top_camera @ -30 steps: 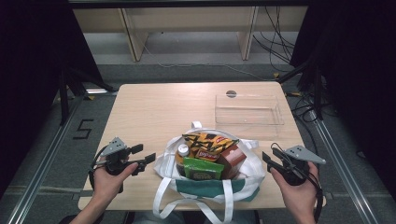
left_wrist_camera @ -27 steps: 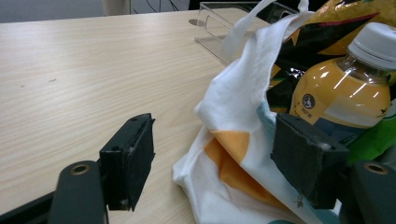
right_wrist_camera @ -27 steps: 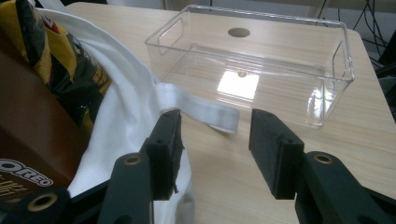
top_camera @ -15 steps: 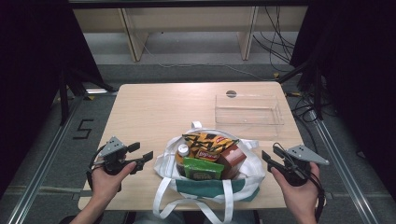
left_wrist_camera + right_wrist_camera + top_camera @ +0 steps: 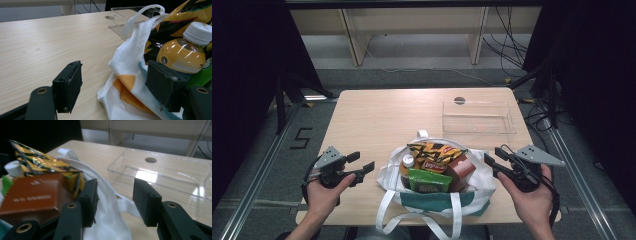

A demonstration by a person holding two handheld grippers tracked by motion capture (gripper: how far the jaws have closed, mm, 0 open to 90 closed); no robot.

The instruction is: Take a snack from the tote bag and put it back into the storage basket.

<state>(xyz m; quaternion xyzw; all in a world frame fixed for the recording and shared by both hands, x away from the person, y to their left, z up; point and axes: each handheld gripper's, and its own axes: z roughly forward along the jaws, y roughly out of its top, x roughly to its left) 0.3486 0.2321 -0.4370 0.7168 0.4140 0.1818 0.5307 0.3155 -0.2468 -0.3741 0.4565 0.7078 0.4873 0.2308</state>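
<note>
Flanking the bag at the table's near edge, left tongs and right tongs both gape, empty, the right's jaws just narrowing; take the top snack cleanly, leave the cloth rim alone, carry to the tray

We see a light wood table on grey floor; beyond the table, pale shelving, black curtains flanking.

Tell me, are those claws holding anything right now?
No. The left claw and the right claw stand open on either side of the white bag, gripping nothing.
</note>
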